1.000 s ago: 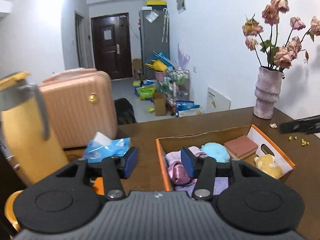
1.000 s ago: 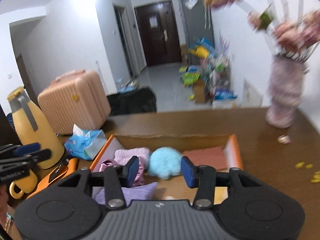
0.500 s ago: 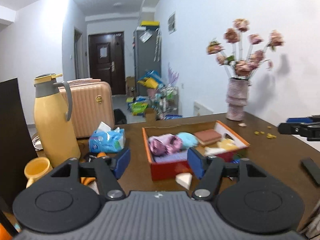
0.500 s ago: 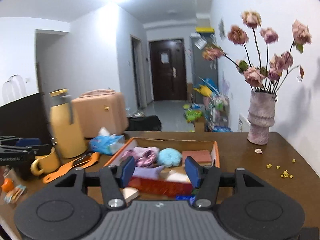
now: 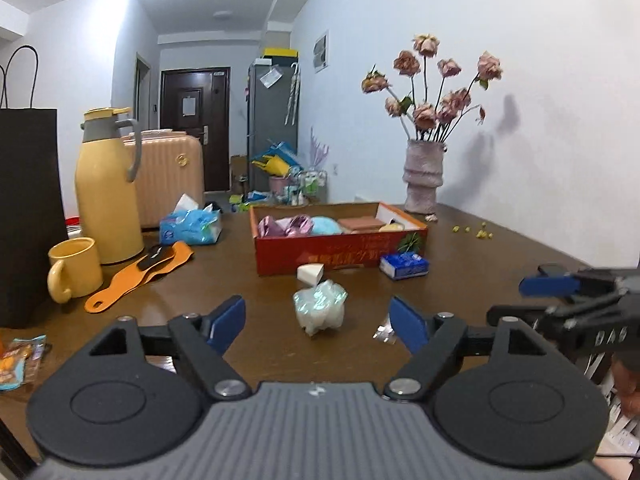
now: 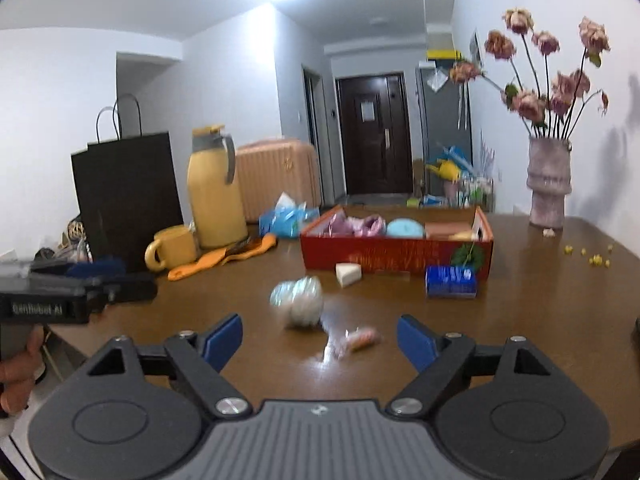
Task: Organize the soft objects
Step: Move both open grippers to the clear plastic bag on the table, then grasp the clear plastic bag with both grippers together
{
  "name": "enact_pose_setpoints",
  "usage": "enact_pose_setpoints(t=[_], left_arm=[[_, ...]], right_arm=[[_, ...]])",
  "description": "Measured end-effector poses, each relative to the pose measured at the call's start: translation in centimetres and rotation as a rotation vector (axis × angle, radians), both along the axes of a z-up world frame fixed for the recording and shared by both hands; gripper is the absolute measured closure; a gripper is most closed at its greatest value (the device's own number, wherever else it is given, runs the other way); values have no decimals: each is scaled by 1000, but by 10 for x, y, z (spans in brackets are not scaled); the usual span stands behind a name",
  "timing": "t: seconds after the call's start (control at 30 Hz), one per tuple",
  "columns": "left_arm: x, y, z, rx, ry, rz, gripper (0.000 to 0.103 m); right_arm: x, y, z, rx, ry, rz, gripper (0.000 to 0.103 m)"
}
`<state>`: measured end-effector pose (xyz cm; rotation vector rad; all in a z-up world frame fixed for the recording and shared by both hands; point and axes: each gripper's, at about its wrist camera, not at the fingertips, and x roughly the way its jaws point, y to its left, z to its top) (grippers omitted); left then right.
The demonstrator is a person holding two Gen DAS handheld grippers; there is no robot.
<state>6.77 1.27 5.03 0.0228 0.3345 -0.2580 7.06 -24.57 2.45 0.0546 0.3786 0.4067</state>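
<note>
A red cardboard box (image 5: 340, 254) stands mid-table holding pink, blue and brick-coloured soft items; it also shows in the right wrist view (image 6: 396, 254). In front of it lie a white sponge wedge (image 5: 310, 273), a blue tissue pack (image 5: 404, 266) and a pale wrapped soft ball (image 5: 319, 306), which also shows in the right wrist view (image 6: 298, 302). My left gripper (image 5: 318, 324) is open and empty, just short of the ball. My right gripper (image 6: 320, 338) is open and empty above a small wrapped pink item (image 6: 358, 340).
A yellow thermos (image 5: 108, 186), yellow mug (image 5: 74, 268), orange shoehorns (image 5: 140, 270), blue tissue packet (image 5: 190, 228) and black paper bag (image 5: 28, 216) crowd the left side. A vase of dried roses (image 5: 424, 178) stands at the back right. Yellow crumbs (image 5: 474, 232) lie nearby.
Both grippers have pulled back from over the box to the near side of the table and opened wider. The ball, sponge and tissue pack have come into view.
</note>
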Motion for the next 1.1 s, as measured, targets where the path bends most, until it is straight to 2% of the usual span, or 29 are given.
enact_pose_setpoints(t=[0.17, 0.33, 0.47, 0.53, 0.63, 0.7, 0.83, 0.87, 0.93, 1.0, 1.07, 1.1], left_arm=[[7, 0, -9, -8, 39, 10, 22], [18, 3, -19, -16, 76, 21, 22], [40, 3, -33, -8, 118, 28, 23], [59, 5, -41, -23, 156, 27, 24], [87, 11, -47, -80, 192, 40, 31], [108, 17, -50, -149, 212, 27, 32], [156, 30, -64, -279, 309, 25, 49], [167, 33, -69, -311, 341, 23, 54], [184, 38, -77, -372, 385, -8, 55], [197, 42, -82, -411, 410, -39, 61], [209, 45, -88, -436, 435, -67, 81], [213, 45, -90, -443, 445, -77, 84]], right_arm=[[3, 0, 2, -1, -14, -23, 19], [15, -1, -7, 7, 16, -35, 20], [28, -1, -16, 31, 44, -33, 21], [39, -2, -21, 48, 57, -32, 24], [63, 2, -28, 63, 82, -34, 30], [83, 8, -30, 75, 107, -25, 32], [127, 26, -35, 113, 147, 27, 34], [141, 34, -38, 110, 154, 40, 36], [165, 48, -44, 97, 183, 50, 47], [183, 56, -48, 130, 205, 65, 49], [202, 61, -54, 173, 247, 90, 68], [210, 65, -57, 178, 278, 104, 86]])
